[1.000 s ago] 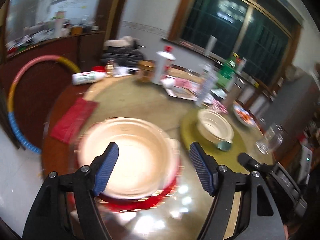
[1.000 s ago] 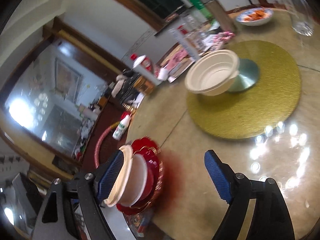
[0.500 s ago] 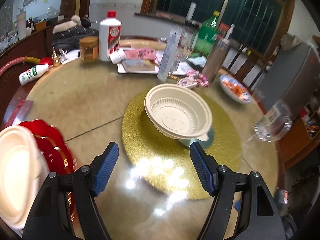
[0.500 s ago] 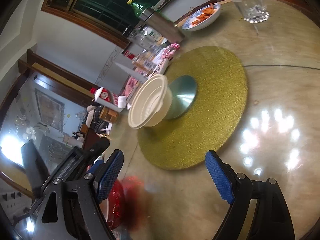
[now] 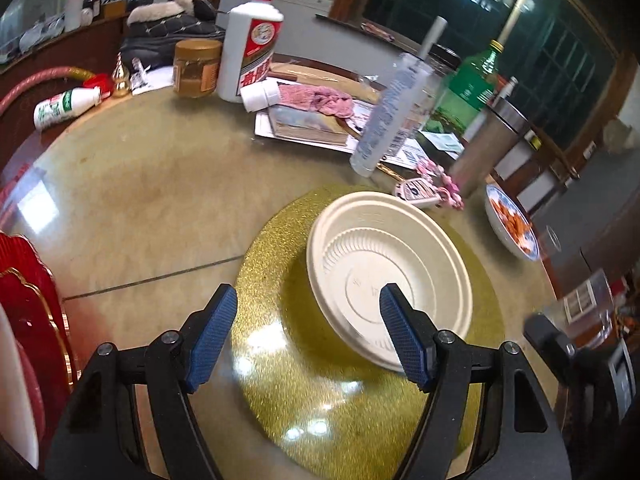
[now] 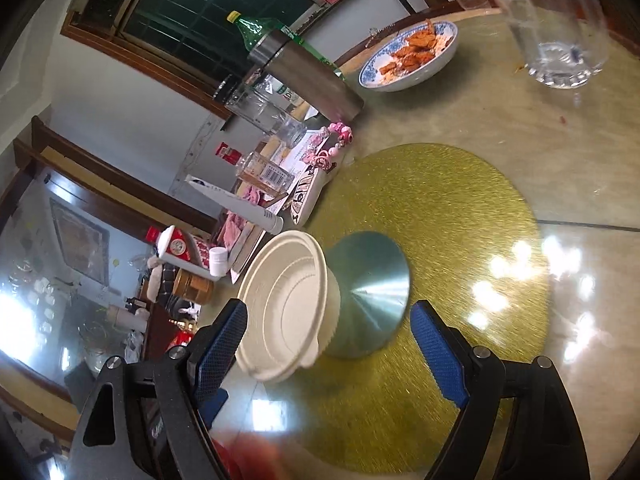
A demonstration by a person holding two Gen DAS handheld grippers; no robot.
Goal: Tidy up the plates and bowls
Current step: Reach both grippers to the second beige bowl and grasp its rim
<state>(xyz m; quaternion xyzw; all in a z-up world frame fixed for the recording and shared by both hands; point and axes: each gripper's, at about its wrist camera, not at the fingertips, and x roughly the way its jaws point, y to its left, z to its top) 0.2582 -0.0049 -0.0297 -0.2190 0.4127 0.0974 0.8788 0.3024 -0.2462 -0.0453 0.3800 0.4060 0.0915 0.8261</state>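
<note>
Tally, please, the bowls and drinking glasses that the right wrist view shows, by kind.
Cream bowl, on the metal stand: 1
Blue-and-white bowl, holding food: 1
Clear drinking glass: 1
Total: 3

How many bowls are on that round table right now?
2 that I can see: a cream bowl on the metal stand at the gold mat's centre, and a blue-patterned bowl of food near the far edge. Others may be hidden.
</note>
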